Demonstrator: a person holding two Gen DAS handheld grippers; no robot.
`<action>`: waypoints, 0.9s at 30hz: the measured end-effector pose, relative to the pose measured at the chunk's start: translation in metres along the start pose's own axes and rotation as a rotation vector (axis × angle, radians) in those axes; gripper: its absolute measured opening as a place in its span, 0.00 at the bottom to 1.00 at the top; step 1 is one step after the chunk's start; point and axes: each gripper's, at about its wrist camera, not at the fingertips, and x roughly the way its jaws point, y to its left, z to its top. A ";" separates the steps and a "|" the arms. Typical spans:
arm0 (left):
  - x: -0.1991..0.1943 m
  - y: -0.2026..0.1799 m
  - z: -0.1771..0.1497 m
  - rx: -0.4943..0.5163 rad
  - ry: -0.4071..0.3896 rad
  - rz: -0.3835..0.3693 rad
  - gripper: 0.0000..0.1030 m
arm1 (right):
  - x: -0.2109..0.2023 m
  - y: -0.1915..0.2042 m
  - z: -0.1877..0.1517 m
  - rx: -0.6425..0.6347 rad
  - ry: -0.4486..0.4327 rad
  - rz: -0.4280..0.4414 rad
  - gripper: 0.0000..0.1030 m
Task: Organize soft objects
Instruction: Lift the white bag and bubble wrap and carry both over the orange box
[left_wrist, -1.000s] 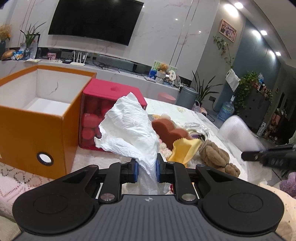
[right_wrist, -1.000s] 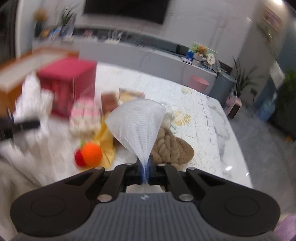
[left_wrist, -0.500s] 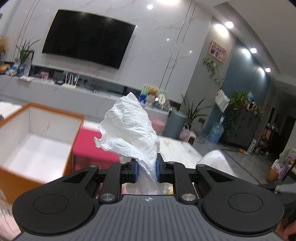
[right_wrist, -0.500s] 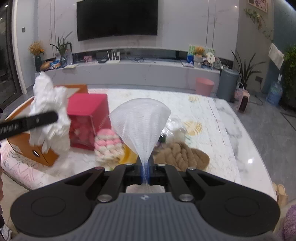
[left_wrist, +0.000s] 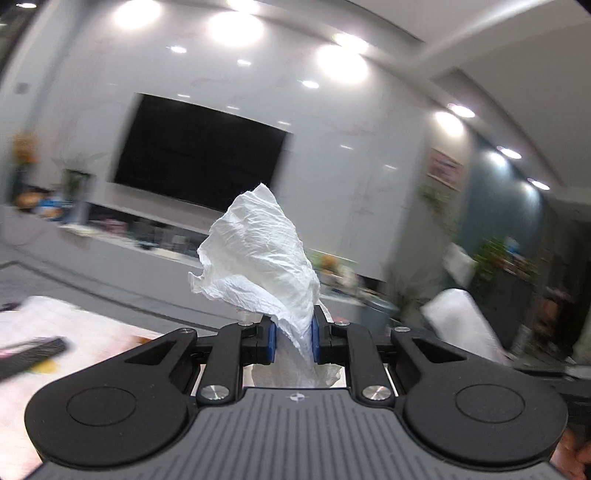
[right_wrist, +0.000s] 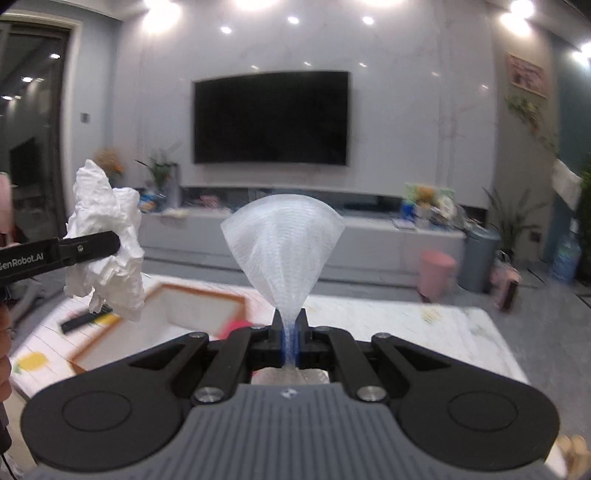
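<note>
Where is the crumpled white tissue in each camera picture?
Left wrist: white tissue at centre, pinched in the left gripper.
Right wrist: same tissue at left edge, above the orange box.
Shared landmark: the black TV.

Tissue (left_wrist: 258, 266): plain white, crinkled. Net (right_wrist: 283, 243): translucent white, fine ribbed mesh, bluish where pinched. Gripper pads (left_wrist: 272, 338): blue; gripper bodies black and grey, grey part ribbed. Box (right_wrist: 162, 321): orange rim, white inside. TV (right_wrist: 271, 118): black. Wall (right_wrist: 406, 110): pale grey, faint marble veins. Bin (right_wrist: 436, 273): pink. Table (right_wrist: 424, 332): white.
</note>
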 end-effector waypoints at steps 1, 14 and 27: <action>-0.003 0.012 0.003 -0.012 -0.004 0.033 0.19 | 0.002 0.012 0.005 -0.007 -0.013 0.025 0.01; 0.045 0.120 -0.047 -0.021 0.281 -0.062 0.19 | 0.081 0.132 0.009 0.055 -0.014 0.255 0.01; 0.099 0.115 -0.102 0.199 0.550 -0.058 0.19 | 0.183 0.141 -0.055 0.000 0.196 0.238 0.01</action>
